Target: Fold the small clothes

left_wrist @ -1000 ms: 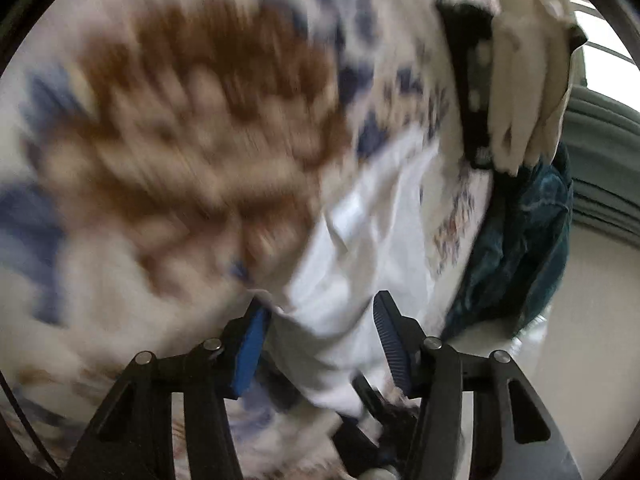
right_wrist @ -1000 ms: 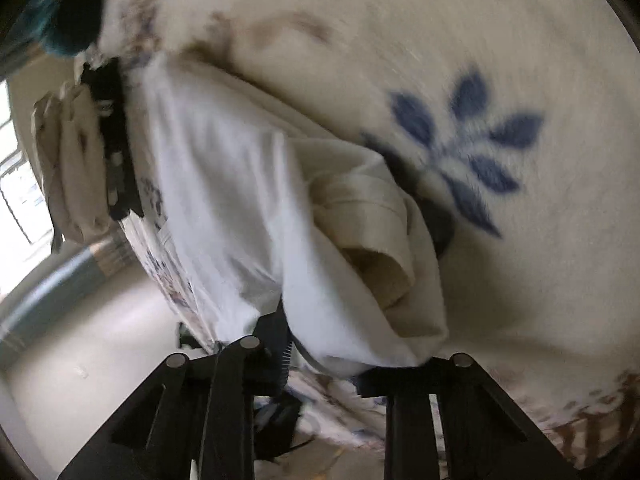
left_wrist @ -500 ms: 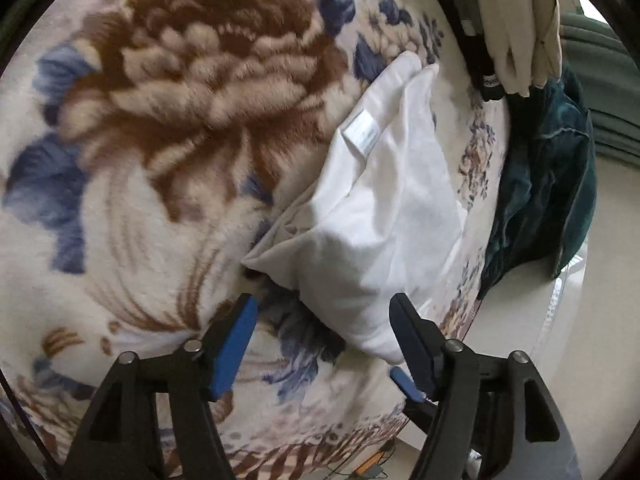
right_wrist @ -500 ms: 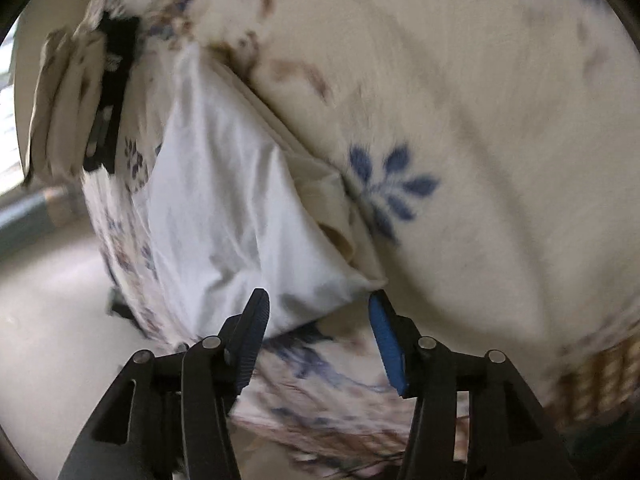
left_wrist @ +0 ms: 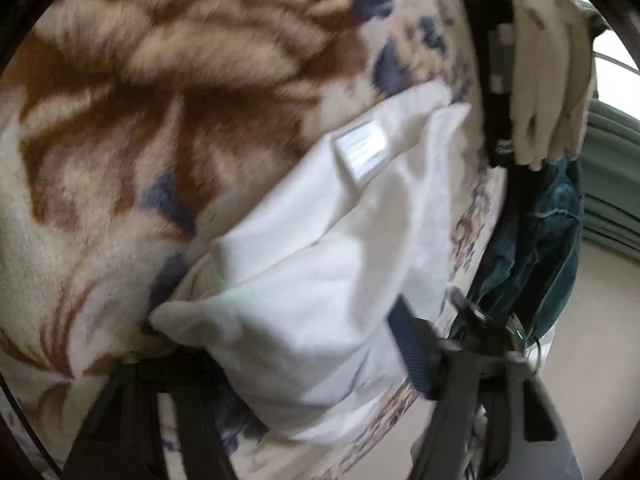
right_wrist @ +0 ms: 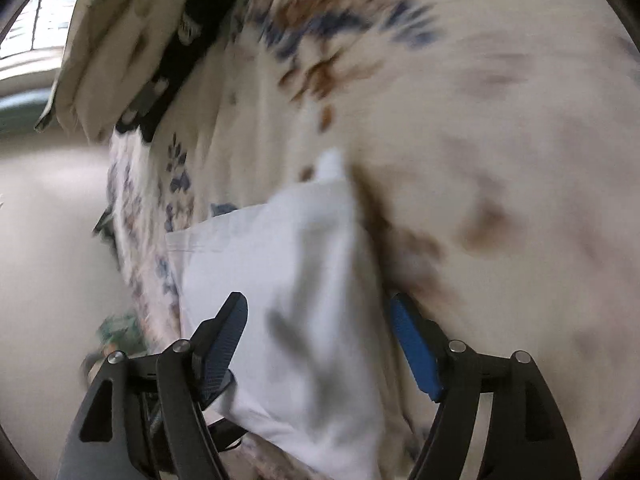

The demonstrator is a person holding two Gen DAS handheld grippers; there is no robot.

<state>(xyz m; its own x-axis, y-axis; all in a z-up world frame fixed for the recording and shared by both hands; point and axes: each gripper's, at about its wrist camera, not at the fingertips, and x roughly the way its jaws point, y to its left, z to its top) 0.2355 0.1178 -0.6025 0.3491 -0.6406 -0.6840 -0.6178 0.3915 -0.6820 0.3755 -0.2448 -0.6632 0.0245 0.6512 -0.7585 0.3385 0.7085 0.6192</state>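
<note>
Left hand-held gripper (left_wrist: 304,344) fingertip hidden under white garment (left_wrist: 320,240).

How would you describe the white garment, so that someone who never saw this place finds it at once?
Start from the big floral blanket with brown and blue flowers. Near its edge, by the floor, lies the white garment, folded into a compact bundle. It is the only plain white item, with a small label sewn on top, unlike the cream and black folded clothes farther along.

- The gap between the open fingers of the right claw (right_wrist: 320,344) is filled by the white garment (right_wrist: 288,280).
- The floral blanket (right_wrist: 480,160) beyond the garment is bare.
- The far edge is blocked by a stack of cream and black folded clothes (left_wrist: 532,80) and a teal cloth (left_wrist: 548,248).
</note>
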